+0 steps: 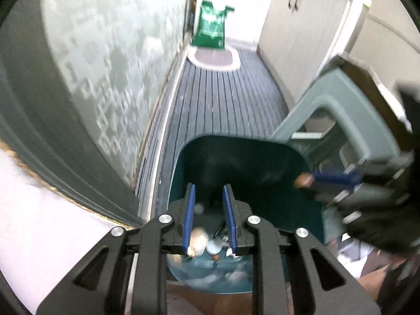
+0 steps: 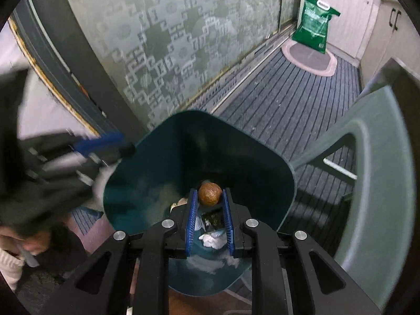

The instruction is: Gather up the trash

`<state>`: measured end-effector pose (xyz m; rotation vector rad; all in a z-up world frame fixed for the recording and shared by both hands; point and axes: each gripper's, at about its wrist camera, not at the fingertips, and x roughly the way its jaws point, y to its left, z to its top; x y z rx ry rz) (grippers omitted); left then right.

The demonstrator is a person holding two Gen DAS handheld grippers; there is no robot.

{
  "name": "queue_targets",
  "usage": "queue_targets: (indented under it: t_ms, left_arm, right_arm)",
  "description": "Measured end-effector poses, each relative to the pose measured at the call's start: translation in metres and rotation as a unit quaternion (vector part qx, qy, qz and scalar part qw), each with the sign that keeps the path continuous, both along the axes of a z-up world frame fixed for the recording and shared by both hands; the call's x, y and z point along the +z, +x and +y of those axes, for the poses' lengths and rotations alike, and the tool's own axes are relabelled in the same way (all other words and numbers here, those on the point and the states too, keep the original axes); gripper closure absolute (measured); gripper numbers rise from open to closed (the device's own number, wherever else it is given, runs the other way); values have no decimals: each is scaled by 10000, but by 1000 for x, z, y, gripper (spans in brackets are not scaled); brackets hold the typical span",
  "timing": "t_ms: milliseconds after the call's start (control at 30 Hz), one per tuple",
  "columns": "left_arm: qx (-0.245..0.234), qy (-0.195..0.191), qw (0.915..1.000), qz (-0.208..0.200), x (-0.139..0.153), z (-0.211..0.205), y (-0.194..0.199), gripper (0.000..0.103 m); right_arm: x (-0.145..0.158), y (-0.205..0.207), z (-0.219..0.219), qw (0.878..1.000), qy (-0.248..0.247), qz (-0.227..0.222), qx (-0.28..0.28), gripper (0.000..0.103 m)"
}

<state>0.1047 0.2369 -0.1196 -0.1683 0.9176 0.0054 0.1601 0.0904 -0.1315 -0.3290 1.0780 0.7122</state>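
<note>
We look down a narrow passage floored in grey striped decking (image 2: 288, 105), with a patterned frosted-glass wall (image 2: 168, 39) along one side and pale cabinets (image 1: 296, 34) along the other; at the far end a green bag (image 2: 313, 26) stands upright at the back edge of an oval mat (image 2: 309, 60). Just beside our bin leans a pale green plastic chair (image 2: 380, 157). The dark teal trash bin (image 2: 147, 157) stands open below us, and white crumpled scraps (image 2: 212, 239) and a round lid (image 1: 214, 245) lie at its bottom. Our right gripper (image 2: 209, 197) hangs over the bin's mouth, its blue pads clenched on a small brown ball-like piece of trash (image 2: 209, 193) held at the fingertips — inside the rim, above the litter. Our left gripper (image 1: 208, 194) points into the bin from the opposite rim, jaws parted a little with nothing between the pads — released.
</note>
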Motion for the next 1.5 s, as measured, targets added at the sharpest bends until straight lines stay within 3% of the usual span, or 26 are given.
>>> queue_targets:
  t_ms: [167,367,400,433,467,533,667,833,933,1033,1367,1500]
  left_arm:
    - [2,-277,9969,-732,35,-5,-21,79]
    - [-95,-118,9958,-901,55,-24,-28,79]
    - [-96,-118,9957,-916,58,-26,-30,79]
    - [-94,-116,9957,-918,61,-25,-33,79]
    - [-59,-105,9956,-924,66,-27,-36,79]
    - [25,-75,9953,-963,76,-27,-40,78]
    - [123,72,9932,-1152,109,-35,-56,73]
    - [189,400,9890,-1414,157,-54,-83,65]
    - [218,476,9862,-1570,181,-66,-96,57]
    - [166,551,9839,-1689,198,-81,-100,56]
    - [-97,454,9847,-1677,190,-106,-94,52]
    - [-109,295,9845,-1724,184,-104,-92,43]
  right_arm:
    - [-24,-6,7,9994,-294,90,131,84]
    - [-35,-9,7,9988,-430,90,208,83]
    - [-36,-10,6,9987,-447,92,228,78]
    - [-37,-11,6,9985,-458,123,261,55]
    - [-36,-13,5,9986,-417,114,288,40]
    - [-31,-17,5,9986,-357,22,382,40]
    - [-3,-26,-2,9985,-250,-228,439,40]
    - [55,-49,-25,9962,113,-671,547,40]
    - [88,-56,-41,9939,301,-945,483,33]
    - [113,-52,-63,9924,602,-1043,261,31]
    - [140,-39,-111,9873,886,-1280,-325,31]
    - [146,-44,-130,9841,902,-1401,-607,31]
